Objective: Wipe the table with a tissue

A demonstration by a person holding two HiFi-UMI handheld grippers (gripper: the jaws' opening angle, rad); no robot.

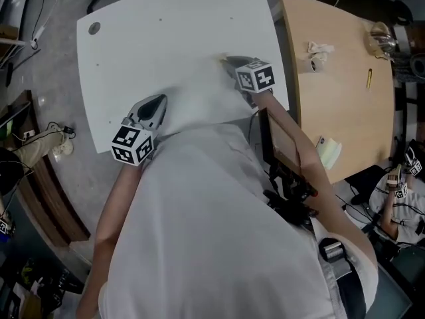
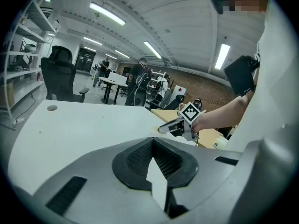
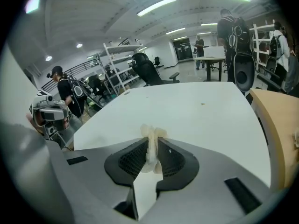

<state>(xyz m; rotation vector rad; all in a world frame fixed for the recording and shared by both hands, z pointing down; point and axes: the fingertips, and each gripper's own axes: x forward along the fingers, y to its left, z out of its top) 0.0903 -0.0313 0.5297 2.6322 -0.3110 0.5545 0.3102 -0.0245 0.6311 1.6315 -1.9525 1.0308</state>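
1. White table (image 1: 166, 38) – broad, rounded corners, lying under and ahead of both claws.
2. Wooden table (image 1: 345, 111) – pale, set just beyond the right claw's right side, butted against the white table's edge.
3. Person's white shirt (image 1: 212, 231) – fills the space behind both claws in the head view, a bare forearm leading to each.
4. Left claw (image 2: 152, 143) – jaws clenched pad to pad with nothing between them. It is held over the near part of the white table, well to the left of the right claw and nearer the person.
5. Right claw (image 3: 152, 141) – jaws clamped on the tissue. It is tipped low towards the middle of the white table, its marker cube (image 1: 255, 76) uppermost.
6. Tissue (image 3: 152, 132) – cream, bunched into a narrow strip and pinched upright between the right claw's pads. A small tuft shows past the tips, and whether it touches the table cannot be told.
7. Crumpled white wad (image 1: 321, 48) – on the wooden table, well off to the right claw's right.
8. Yellow pen (image 1: 369, 78) – farther right again, on the same table.
9. Grey disc (image 1: 93, 28) – on the white table's far corner, ahead and left of the left claw.
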